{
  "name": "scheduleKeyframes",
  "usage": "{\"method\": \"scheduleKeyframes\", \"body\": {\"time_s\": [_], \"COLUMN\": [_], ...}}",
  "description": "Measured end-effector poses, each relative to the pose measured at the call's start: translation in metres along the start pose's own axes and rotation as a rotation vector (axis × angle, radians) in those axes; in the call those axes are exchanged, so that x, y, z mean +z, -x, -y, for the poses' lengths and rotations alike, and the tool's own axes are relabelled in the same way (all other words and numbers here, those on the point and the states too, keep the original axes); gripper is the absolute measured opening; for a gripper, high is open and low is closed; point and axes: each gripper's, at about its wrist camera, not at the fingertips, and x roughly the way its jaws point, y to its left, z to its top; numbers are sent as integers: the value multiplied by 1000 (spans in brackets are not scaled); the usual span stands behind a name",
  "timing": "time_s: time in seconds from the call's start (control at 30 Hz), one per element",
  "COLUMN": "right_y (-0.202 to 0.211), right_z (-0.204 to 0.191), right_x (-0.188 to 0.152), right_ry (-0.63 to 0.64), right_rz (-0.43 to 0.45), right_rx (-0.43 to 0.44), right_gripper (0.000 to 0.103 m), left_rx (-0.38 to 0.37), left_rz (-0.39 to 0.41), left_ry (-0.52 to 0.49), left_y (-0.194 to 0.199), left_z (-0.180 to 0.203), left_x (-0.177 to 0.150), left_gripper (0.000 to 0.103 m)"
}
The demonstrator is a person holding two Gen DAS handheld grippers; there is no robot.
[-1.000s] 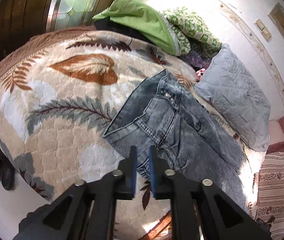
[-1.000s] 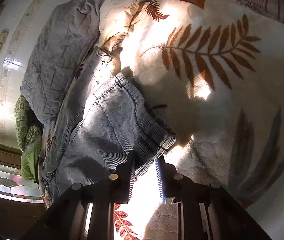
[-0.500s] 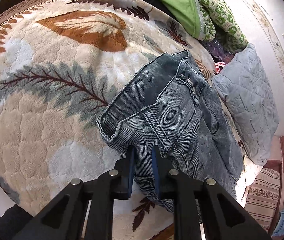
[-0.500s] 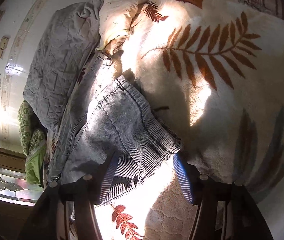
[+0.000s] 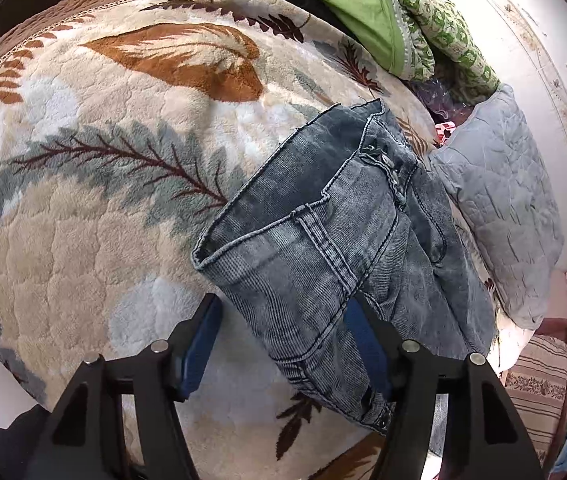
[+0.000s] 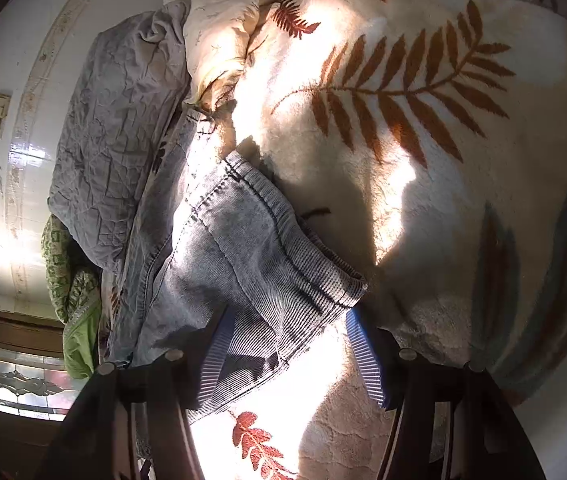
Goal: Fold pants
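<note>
Grey-blue jeans [image 5: 323,240] lie doubled over on a leaf-patterned fleece blanket [image 5: 103,200]. My left gripper [image 5: 283,344] straddles the near fold, and its jaws are opening. The denim sits between the blue pads [image 5: 203,340], which do not press on it. In the right wrist view the jeans [image 6: 243,260] show their ribbed hem end, half in sun and half in shadow. My right gripper [image 6: 289,348] stands open around that hem corner, its pads clear of the cloth.
A grey quilted pillow [image 5: 495,200] lies against the wall beside the jeans. Green and patterned clothes [image 5: 363,12] are piled at the far end. A striped cloth [image 5: 539,380] lies at the right. The blanket [image 6: 443,200] stretches wide to the right of the hem.
The left gripper dropped closer to the jeans, pinched the fold, then spread its jaws and let go. The right gripper opened off the hem and has stayed open in place.
</note>
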Motion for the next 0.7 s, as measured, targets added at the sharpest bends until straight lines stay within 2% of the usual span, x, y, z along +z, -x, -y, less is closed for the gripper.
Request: {"method": "scheduleKeyframes", "body": {"time_s": [0.03,0.07,0.13,0.17,0.2,0.3,0.47,0.57,0.67,0.7], "right_y": [0,1,0,0,0,0,18,21,3,4], "right_z": [-1,-2,-6,-7,-10,-15,-27,-22,-2,2], "right_x": [0,0,0,0,0,0,-7,-9,-6,-3], "right_ry": [7,14,39,57,77,116,194,226,189,177], "right_rz": [1,3,6,8,6,10,47,33,-88,-93], "right_rx": [0,0,-7,-16,-31,-60,-75,-118,-157,-140], "right_gripper": [63,63,62,55,34,20,17,17,20,23], "left_rx": [14,25,4,-2,-6,-26,-58,-44,-1,20], "left_rz": [-6,-5,4,23,50,143,255,249,199,179], "left_ry": [-17,-26,-18,-18,-23,-41,-55,-80,-57,-45], "left_y": [-2,-3,0,5,12,41,86,91,78,73], "left_z": [3,6,6,6,7,12,11,4,-11,-18], "left_x": [3,5,8,9,9,8,-10,-27,-35,-36], "left_gripper": [9,6,5,4,4,3,3,3,3,3]}}
